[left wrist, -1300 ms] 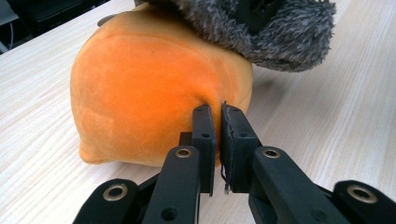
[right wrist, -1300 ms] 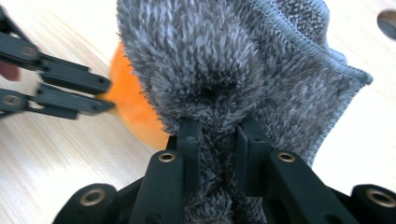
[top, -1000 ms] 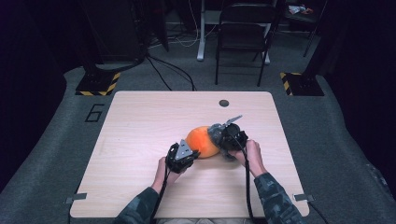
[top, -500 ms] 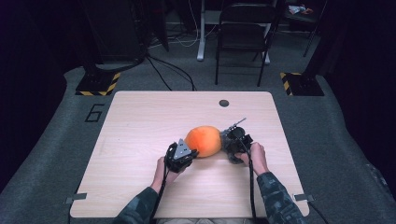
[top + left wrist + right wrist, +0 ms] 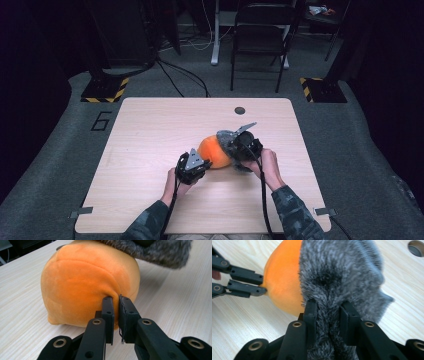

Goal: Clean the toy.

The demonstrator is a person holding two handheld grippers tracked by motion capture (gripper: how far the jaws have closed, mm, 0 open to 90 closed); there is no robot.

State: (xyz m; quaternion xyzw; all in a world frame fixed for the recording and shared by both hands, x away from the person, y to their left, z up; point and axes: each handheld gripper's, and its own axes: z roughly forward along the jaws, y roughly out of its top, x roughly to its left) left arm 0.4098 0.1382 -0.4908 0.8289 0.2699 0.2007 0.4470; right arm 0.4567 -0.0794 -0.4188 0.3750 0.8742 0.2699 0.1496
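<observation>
Room: dark studio, grey carpet, folding chair behind.
Counter: pale wood.
Left gripper: jaws pinching orange plush.
Plush toy: mid-counter, long axis left-right, grey fur end rightward.
Right gripper: jaws just been opening, fur between, still pressed.

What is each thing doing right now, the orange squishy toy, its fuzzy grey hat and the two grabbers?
Orange plush toy: lying on the wooden table, pinched at one end.
Grey fuzzy cover: partly pulled over the toy's other end.
Left gripper: shut on a fold of the toy's orange fabric.
Right gripper: jaws have just been opening a little, grey fur bunched between them.
Folding chair: standing unfolded beyond the table.
</observation>
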